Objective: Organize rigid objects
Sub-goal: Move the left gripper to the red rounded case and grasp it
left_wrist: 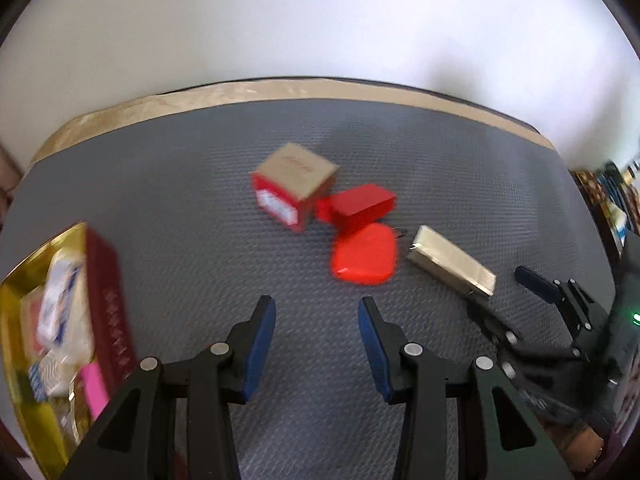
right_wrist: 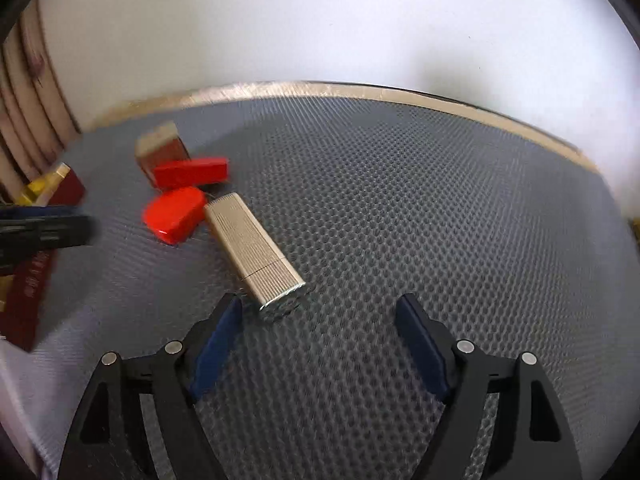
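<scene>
On the grey mat lie a tan and red cube box (left_wrist: pixel 294 192) (right_wrist: pixel 160 150), a red rectangular box (left_wrist: pixel 360 204) (right_wrist: pixel 190 174), a flat orange-red rounded piece (left_wrist: pixel 364 256) (right_wrist: pixel 174 214) and a gold ribbed case (left_wrist: pixel 452 266) (right_wrist: pixel 254 248). My left gripper (left_wrist: pixel 317 312) is open and empty, just short of the orange-red piece. My right gripper (right_wrist: pixel 318 308) (left_wrist: pixel 504 292) is open and empty, its left fingertip close to the near end of the gold case.
A gold-lined red tin (left_wrist: pixel 100 300) (right_wrist: pixel 48 188) with several small packs inside stands at the mat's left. The mat's tan far edge (left_wrist: pixel 280 90) meets a white wall. Shelved clutter (left_wrist: pixel 616 200) shows at the far right.
</scene>
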Motion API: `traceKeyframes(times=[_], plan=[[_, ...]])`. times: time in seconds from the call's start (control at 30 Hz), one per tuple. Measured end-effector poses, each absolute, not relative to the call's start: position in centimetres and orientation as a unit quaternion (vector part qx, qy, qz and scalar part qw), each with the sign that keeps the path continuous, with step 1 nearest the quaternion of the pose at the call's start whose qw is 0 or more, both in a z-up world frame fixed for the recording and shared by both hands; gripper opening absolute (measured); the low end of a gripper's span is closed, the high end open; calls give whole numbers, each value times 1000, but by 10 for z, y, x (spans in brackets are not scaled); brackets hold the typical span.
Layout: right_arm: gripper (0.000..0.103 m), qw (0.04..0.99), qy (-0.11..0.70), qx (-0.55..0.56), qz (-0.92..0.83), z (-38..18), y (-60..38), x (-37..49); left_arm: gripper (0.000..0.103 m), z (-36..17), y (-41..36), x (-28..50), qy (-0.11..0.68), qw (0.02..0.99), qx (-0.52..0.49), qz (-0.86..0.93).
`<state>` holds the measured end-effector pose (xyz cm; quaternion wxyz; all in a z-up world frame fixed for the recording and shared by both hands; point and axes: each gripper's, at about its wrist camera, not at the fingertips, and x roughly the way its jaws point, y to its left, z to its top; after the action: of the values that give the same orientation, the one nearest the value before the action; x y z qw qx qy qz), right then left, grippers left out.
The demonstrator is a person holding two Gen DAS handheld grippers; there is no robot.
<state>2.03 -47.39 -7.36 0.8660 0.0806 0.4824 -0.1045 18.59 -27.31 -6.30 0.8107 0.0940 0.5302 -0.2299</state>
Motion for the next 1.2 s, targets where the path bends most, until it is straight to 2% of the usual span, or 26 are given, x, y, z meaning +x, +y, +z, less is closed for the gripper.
traceKeyframes(times=[0.07, 0.37, 0.43, 0.5, 0.57, 0.93, 0.97, 1.0, 1.2], plan=[[92, 873, 467, 102, -103, -69, -480, 16, 44, -67, -283, 192, 533, 806, 97, -239], [92, 863, 450, 214, -82, -69, -518, 9, 44, -84, -299, 210, 553, 784, 96, -266], [92, 864, 446, 219, -82, -68, -521, 5, 44, -85, -303, 210, 557, 776, 88, -281], [92, 864, 447, 217, -82, -65, -522, -6, 51, -86, -305, 211, 556, 773, 83, -294], [92, 864, 447, 216, -81, -67, -519, 0, 53, -89, -309, 215, 556, 772, 92, -294], [95, 863, 444, 230, -69, -65, -526, -3, 52, -107, -341, 234, 552, 777, 120, -278], [96, 863, 445, 228, -69, -65, -525, -3, 47, -106, -343, 232, 545, 783, 121, -273], [96, 863, 446, 227, -70, -65, -525, -2, 47, -106, -343, 230, 539, 789, 124, -267], [97, 863, 447, 225, -68, -65, -526, -1, 47, -104, -311, 200, 529, 803, 82, -261]])
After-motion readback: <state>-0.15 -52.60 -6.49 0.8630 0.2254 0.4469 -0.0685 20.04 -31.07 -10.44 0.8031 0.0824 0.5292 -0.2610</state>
